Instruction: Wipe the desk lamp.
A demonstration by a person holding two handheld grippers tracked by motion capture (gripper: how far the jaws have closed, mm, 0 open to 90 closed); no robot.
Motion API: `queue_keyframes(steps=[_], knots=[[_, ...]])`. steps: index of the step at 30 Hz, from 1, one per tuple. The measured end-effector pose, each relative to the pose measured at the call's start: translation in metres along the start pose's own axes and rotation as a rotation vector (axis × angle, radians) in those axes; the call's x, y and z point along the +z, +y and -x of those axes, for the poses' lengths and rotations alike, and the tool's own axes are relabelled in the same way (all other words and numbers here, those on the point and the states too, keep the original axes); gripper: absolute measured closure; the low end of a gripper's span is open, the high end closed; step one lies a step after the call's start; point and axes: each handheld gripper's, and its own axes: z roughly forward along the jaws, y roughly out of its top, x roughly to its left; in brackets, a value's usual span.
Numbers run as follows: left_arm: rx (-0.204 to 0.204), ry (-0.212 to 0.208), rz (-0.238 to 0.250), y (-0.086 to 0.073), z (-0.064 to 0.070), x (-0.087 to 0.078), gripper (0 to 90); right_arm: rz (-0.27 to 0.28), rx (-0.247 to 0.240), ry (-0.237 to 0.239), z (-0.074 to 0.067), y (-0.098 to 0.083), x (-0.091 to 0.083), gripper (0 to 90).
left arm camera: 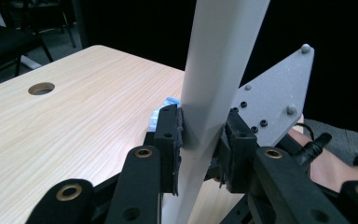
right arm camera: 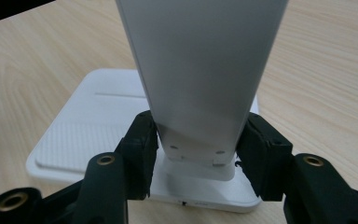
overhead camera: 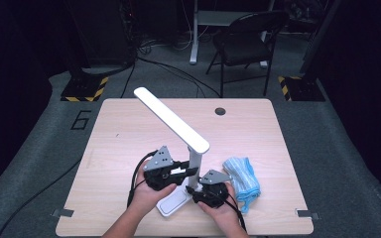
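Note:
A white desk lamp stands near the table's front edge, its long head [overhead camera: 171, 116] slanting up to the far left from an upright post [overhead camera: 195, 163] on a flat base [overhead camera: 172, 202]. My left gripper [overhead camera: 191, 171] is shut on the post; in the left gripper view both pads press the post [left arm camera: 214, 70] at mid height, gripper [left arm camera: 203, 135]. My right gripper [overhead camera: 194, 191] sits lower at the post's foot. In the right gripper view its jaws stand open, gripper [right arm camera: 198, 140], close on either side of the post [right arm camera: 200, 60] above the base [right arm camera: 88, 126].
A crumpled blue-and-white cloth [overhead camera: 243, 178] lies right of the lamp, beside the right hand. A round cable hole [overhead camera: 220, 111] sits near the table's far edge. A black chair [overhead camera: 248, 39] stands on the floor beyond the table.

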Motion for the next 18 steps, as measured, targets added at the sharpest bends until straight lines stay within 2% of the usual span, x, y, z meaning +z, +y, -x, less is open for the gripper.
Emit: queue_keyframes(steps=[2,3,4,5,12,15,17,18], knots=[[-0.016,0.002,0.010,0.001,0.001,0.004,70.5,0.011,0.008,-0.025,0.001,0.000,0.001,48.9],[-0.001,0.005,0.007,0.001,0.001,0.005,70.3,0.010,-0.003,-0.031,0.002,0.000,0.000,48.9],[-0.007,-0.004,0.004,0.002,0.001,0.006,70.1,0.015,0.001,-0.049,0.002,0.000,0.000,48.9],[-0.003,-0.003,0.003,0.002,0.000,0.006,70.0,0.016,0.015,-0.047,0.002,0.000,0.000,49.0],[-0.020,-0.016,0.005,0.001,-0.001,0.003,69.2,0.027,0.011,-0.022,0.004,0.001,0.000,49.8],[-0.020,-0.022,0.018,0.001,-0.002,-0.001,65.8,0.019,0.002,-0.019,0.004,0.001,0.000,50.6],[-0.024,-0.026,0.017,-0.001,-0.002,-0.005,62.1,0.020,-0.011,-0.034,0.004,0.001,0.000,51.1],[-0.013,-0.027,0.012,-0.002,-0.004,-0.008,60.4,0.022,-0.017,-0.023,0.004,0.002,0.000,51.2]])
